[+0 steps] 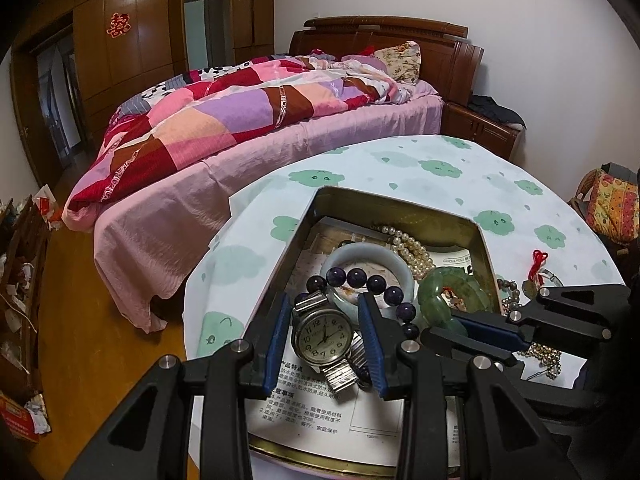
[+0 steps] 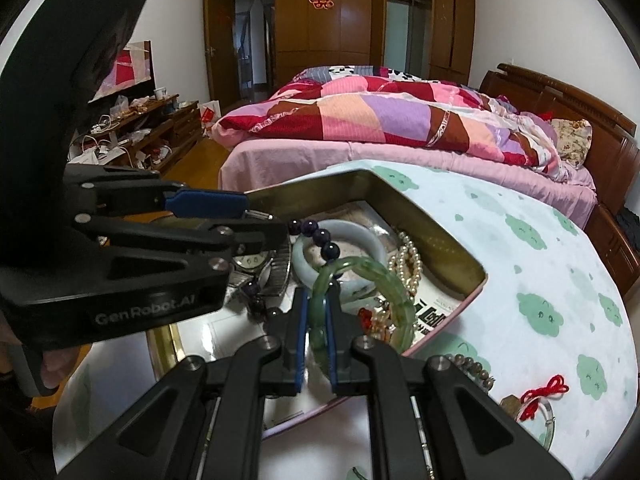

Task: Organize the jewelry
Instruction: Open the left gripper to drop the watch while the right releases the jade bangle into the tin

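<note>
A brass-coloured tin box (image 1: 400, 202) sits on the cloud-print table. Inside lie a silver wristwatch (image 1: 323, 337), a purple bead bracelet (image 1: 362, 279), a pale jade bangle (image 1: 346, 254), a pearl necklace (image 1: 412, 249) and a green twisted bangle (image 1: 438, 298). My left gripper (image 1: 326, 312) is open, its blue pads either side of the watch. My right gripper (image 2: 318, 312) is shut on the green twisted bangle (image 2: 360, 272) over the box (image 2: 440, 236). The left gripper also shows in the right wrist view (image 2: 256, 220), low over the watch (image 2: 264, 268).
On the table right of the box lie a grey bead bracelet (image 2: 474, 368), a red-corded bangle (image 2: 536, 404) and a gold chain (image 1: 546, 354). A bed (image 1: 248, 120) stands behind the table. Printed paper (image 1: 312, 412) lines the box floor.
</note>
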A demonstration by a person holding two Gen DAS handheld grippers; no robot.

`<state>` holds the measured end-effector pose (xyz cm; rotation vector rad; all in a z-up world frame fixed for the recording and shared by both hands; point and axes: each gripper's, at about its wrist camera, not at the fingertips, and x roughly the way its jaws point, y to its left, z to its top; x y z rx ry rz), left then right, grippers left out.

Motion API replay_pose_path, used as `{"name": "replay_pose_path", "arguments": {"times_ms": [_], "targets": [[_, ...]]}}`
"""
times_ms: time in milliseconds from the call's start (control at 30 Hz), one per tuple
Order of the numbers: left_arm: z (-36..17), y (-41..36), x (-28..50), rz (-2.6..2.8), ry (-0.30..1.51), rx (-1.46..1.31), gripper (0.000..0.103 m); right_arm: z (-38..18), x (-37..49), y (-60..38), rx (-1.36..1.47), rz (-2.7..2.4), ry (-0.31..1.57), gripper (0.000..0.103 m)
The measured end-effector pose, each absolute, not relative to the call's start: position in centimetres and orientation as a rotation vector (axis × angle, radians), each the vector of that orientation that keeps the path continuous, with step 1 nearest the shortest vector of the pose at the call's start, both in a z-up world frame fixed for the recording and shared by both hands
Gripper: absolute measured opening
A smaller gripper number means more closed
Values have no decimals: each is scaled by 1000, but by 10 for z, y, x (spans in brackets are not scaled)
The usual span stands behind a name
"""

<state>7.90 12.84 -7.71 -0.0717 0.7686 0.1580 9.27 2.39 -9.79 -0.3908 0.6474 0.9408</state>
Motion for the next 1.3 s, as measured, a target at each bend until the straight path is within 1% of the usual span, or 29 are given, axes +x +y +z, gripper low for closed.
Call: {"name": "replay_pose_path", "arguments": {"times_ms": [133,233,300,333,367,400,433,467,633,767,833,1000,1133,1233,1300], "targets": [[-77,128,79,161,770,-66,36,-101,93,23,-390,939,653,14],[-77,127,79,162,774,-57,37,-102,94,22,-386,934,652,14],[-76,127,80,160,776,-55,43,-102,94,21,-384,932,654,14],[-76,126,79,165,773,-51,50,-102,95,21,-382,931,654,19],[-74,125,78,169,765,-47,55,-102,94,21,-379,931,652,30],[-73,124,78,169,757,-45,56,-102,94,20,-376,928,647,38],[-71,123,77,166,751,-45,58,-101,94,19,-370,925,639,52],[-70,123,77,167,748,-43,60,-100,93,18,-366,924,632,54],[-67,127,76,188,743,-42,61,-100,92,19,-375,920,625,54],[-68,130,77,211,746,-47,66,-101,92,21,-381,919,627,55],[-66,131,76,209,736,-51,67,-102,91,21,-392,916,621,56],[-63,133,75,221,726,-58,68,-105,88,23,-409,907,610,57],[-64,133,75,236,730,-66,72,-104,86,22,-411,900,596,57],[-63,130,73,244,722,-68,72,-102,81,22,-423,896,580,65],[-59,128,70,245,704,-72,73,-98,79,18,-419,895,567,66]]}}
